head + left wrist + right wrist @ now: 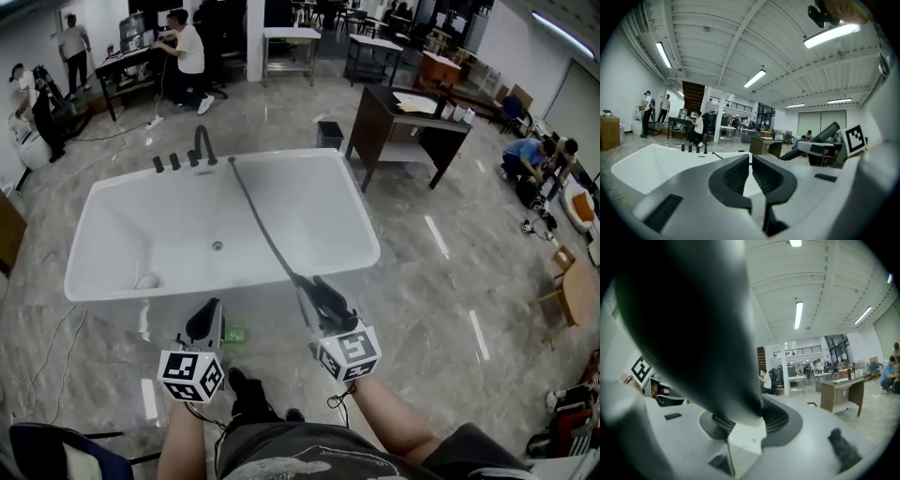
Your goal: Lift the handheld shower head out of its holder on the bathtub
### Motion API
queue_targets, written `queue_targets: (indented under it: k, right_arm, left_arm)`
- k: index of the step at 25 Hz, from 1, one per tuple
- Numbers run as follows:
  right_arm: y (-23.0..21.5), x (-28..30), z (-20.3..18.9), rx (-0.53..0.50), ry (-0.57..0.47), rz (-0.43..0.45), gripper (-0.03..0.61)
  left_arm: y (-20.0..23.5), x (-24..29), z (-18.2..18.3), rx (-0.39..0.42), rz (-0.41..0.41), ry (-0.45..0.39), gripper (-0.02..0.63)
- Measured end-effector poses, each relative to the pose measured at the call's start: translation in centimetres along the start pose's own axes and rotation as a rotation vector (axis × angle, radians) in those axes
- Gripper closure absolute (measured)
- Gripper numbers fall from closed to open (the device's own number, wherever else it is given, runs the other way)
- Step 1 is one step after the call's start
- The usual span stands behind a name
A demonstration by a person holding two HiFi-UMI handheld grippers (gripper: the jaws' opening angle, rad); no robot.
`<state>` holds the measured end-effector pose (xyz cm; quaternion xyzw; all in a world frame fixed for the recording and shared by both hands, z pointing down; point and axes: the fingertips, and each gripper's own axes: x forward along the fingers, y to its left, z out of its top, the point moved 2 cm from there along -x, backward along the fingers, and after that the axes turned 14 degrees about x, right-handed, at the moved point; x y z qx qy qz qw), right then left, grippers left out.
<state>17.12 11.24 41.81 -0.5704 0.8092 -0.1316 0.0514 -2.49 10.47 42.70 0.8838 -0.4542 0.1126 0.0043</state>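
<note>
I'm holding the shower head [314, 286] clear of the bathtub [225, 286], just off its near rim at 5 o'clock. Its hose [262, 225] is trailing toward 11 o'clock to the taps [187, 157], so I'm judging the lift done. My right gripper [330, 309] is clamping the head and pointing level. My left gripper [208, 317], at its 9 o'clock, is carrying nothing, with its jaws together.

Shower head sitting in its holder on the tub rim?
No: the right tongs grip the shower head on the person's side of the bathtub, with its hose stretched across from the far rim.
</note>
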Motion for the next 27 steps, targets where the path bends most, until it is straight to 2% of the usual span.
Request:
queue_targets:
  k: [11,27]
  right_arm:
    - [0.0,-4.2,-1.0,0.018,0.008,-0.005,0.442]
    - [-0.6,-5.2,-2.3,0.033,0.025,-0.022,0.442]
  left_arm:
    - [-4.3,-3.0,0.0,0.012,-0.007,-0.006,0.588]
    - [-5.5,-4.4,-0.4,0.021,0.003,-0.001,0.588]
